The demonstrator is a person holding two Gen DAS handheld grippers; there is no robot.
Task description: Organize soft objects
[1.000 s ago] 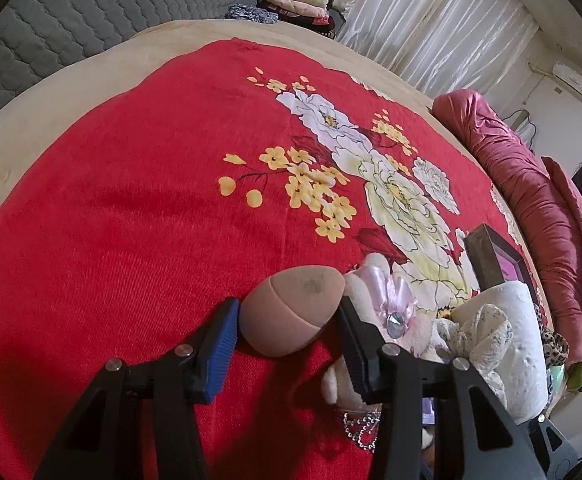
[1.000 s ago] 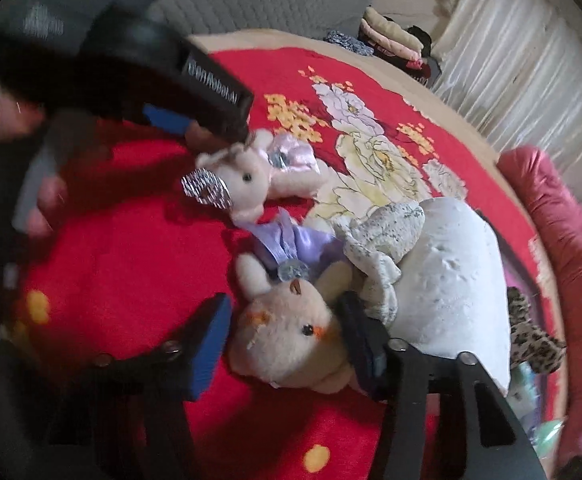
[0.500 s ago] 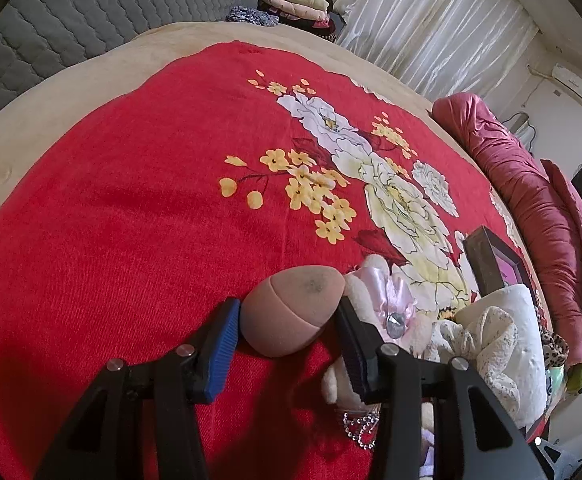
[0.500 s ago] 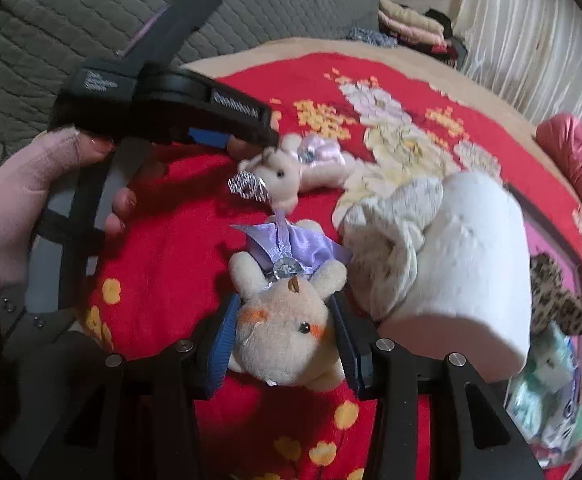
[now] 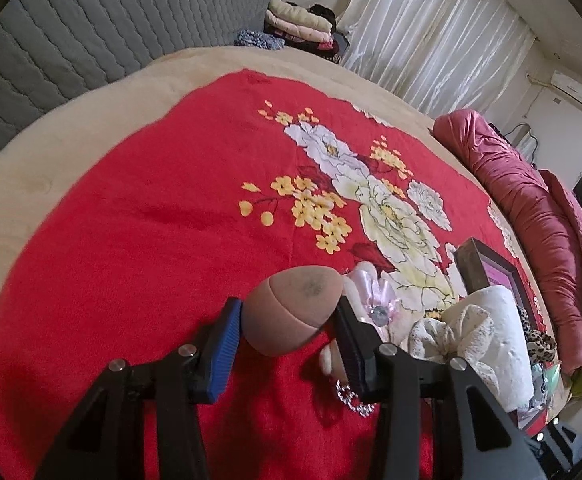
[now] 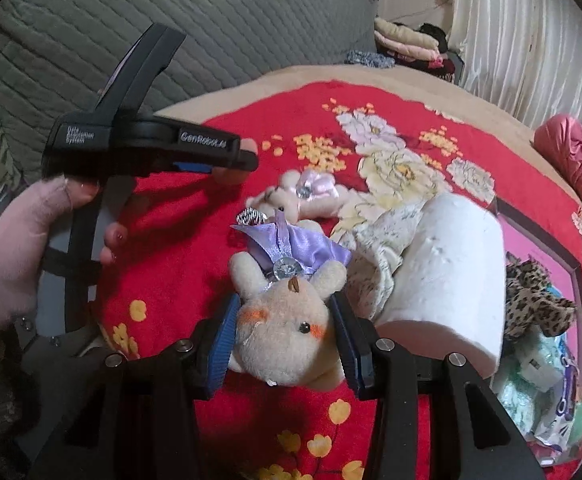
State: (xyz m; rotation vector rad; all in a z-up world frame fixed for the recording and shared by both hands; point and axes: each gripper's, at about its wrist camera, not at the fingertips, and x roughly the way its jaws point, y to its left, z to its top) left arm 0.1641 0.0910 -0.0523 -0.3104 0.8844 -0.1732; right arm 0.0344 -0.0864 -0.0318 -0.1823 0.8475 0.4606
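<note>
I am working over a bed covered by a red blanket printed with white and yellow flowers. A second ago both soft things sat low on the blanket between my grippers; now each is pinched and has come up off it, so two of the soft objects are in hand and, as I judge it, ready to be carried to wherever they are being gathered. My left gripper clamps a pinkish egg-shaped sponge between its blue pads, the sponge bulging slightly at the sides and hanging above the blanket. My right gripper squeezes the head of a cream plush bunny with orange cheeks and a lilac satin bow; its ears point away from me. Both grippers now tilt steeply downward, and the right one has rolled a little since a second ago, so the bunny sits more squarely in its view. From the right camera I see the left hand, in a pink sleeve, holding its black gripper frame out over the blanket. A second small bunny lies on the blanket beyond, near a white rolled towel, and a box with leopard-print fabric sits at the right.
</note>
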